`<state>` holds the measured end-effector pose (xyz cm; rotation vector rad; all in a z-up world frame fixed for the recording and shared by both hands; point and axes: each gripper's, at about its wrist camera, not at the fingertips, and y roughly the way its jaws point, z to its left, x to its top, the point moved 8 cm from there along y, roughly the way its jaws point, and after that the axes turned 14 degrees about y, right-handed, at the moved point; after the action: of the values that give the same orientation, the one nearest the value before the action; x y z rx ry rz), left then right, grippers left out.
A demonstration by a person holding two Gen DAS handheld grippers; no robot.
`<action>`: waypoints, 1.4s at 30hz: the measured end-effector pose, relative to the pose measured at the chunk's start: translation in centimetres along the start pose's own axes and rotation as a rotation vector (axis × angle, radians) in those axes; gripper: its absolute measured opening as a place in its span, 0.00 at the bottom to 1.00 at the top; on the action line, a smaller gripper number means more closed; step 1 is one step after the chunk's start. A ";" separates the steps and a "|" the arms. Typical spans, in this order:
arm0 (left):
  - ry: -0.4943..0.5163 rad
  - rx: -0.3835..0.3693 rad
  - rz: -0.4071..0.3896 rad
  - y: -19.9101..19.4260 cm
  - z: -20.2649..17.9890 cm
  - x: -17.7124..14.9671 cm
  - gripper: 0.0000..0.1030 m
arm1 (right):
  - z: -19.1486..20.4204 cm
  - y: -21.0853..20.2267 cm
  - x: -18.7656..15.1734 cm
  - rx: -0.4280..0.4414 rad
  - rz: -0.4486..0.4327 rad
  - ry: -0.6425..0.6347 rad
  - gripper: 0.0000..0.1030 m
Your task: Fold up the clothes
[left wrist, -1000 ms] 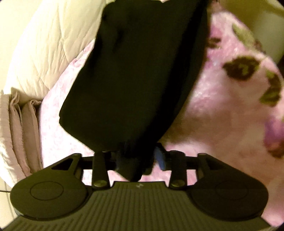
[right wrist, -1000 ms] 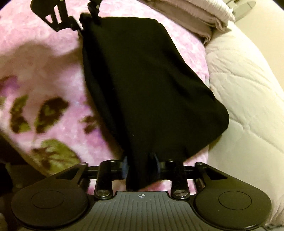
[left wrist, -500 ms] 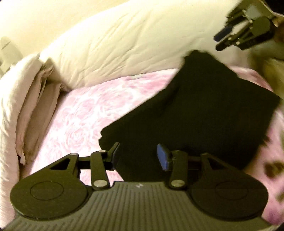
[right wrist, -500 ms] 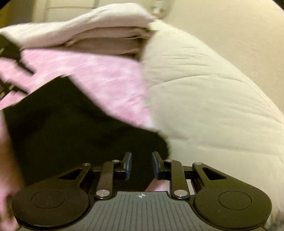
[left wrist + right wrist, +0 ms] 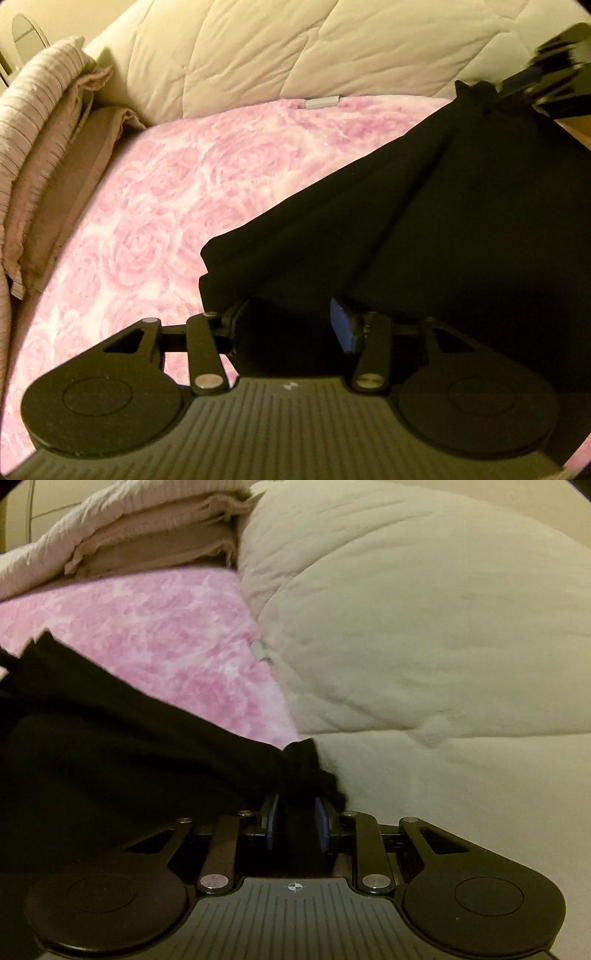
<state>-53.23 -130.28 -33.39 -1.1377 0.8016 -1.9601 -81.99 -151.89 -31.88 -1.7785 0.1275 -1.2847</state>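
A black garment (image 5: 443,221) lies folded on the pink rose-patterned blanket (image 5: 166,184), stretched between my two grippers. My left gripper (image 5: 290,317) hovers at its near corner. Its jaws are opening, with the cloth lying loose between them and the blue pad (image 5: 341,325) clear of it. In the right wrist view, my right gripper (image 5: 295,812) is shut on a bunched corner of the black garment (image 5: 110,757), next to the cream quilt. That right gripper (image 5: 554,74) also shows blurred at the garment's far corner in the left wrist view.
A puffy cream quilt (image 5: 295,48) borders the blanket along the far side and fills the right wrist view's right half (image 5: 424,627). A stack of folded pale pink bedding (image 5: 37,129) sits at the blanket's left end. Pink blanket (image 5: 147,627) shows bare beside the garment.
The garment hung from both shut grippers a second ago. Both grippers swung and rolled, laying it flat on the blanket. The left jaws have come apart off the cloth; the right still grips.
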 end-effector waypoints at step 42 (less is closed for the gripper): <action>-0.125 -0.045 -0.107 -3.0 1.2 0.0 0.37 | 1.4 -7.7 -5.8 0.172 0.080 0.124 0.23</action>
<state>-52.93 -128.83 -30.52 -1.3406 0.7360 -1.9435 -86.56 -143.40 -30.59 -1.5340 0.1520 -1.3080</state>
